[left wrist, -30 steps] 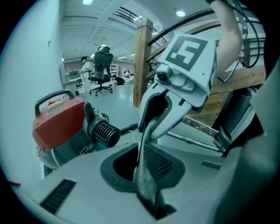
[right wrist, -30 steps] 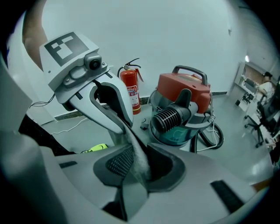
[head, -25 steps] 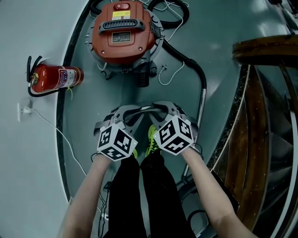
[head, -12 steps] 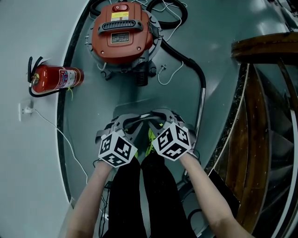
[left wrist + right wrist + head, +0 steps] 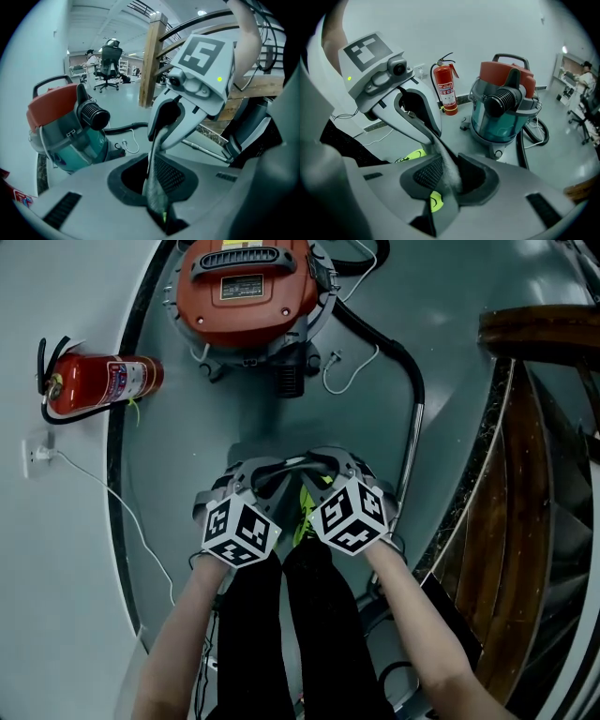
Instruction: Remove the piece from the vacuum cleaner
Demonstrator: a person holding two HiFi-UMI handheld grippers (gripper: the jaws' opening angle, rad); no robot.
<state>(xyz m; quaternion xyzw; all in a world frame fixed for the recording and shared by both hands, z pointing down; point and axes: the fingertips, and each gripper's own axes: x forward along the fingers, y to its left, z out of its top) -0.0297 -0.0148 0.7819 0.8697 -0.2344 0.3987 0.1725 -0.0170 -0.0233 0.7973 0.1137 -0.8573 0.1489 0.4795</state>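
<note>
While the person stands on the grey floor (image 5: 216, 437) between a pale wall (image 5: 47, 596) and a wooden stair rail (image 5: 534, 334), we see the vacuum cleaner (image 5: 246, 296), orange-lidded over a teal drum, well ahead of both tools and touched by neither. Its black ribbed port (image 5: 288, 381) faces the person. A black hose (image 5: 398, 357) curves from the vacuum cleaner's right side into a metal tube (image 5: 411, 451) that runs back past the right hand.

The left forearm (image 5: 183, 634) and right forearm (image 5: 422, 624), both bare, reach forward from the lower edge and converge. The 2 marker cubes sit just beside each other above the black trouser legs (image 5: 281, 634), and both tools tilt steeply down toward the floor.

A red fire extinguisher (image 5: 98, 383) stands upright by the wall, left of the vacuum cleaner.

The left gripper (image 5: 140, 180) has its jaws narrowly apart; 1 finger of the right gripper (image 5: 461, 176) stands in the gap, lying against 1 meshed pad with dark space on its other side. The right gripper's jaws stand somewhat wider, with 1 finger of the left gripper between them in the same way.

A yellow-green shoe (image 5: 305, 512) shows between the cubes, and a thin white cable (image 5: 112, 512) trails along the floor.
</note>
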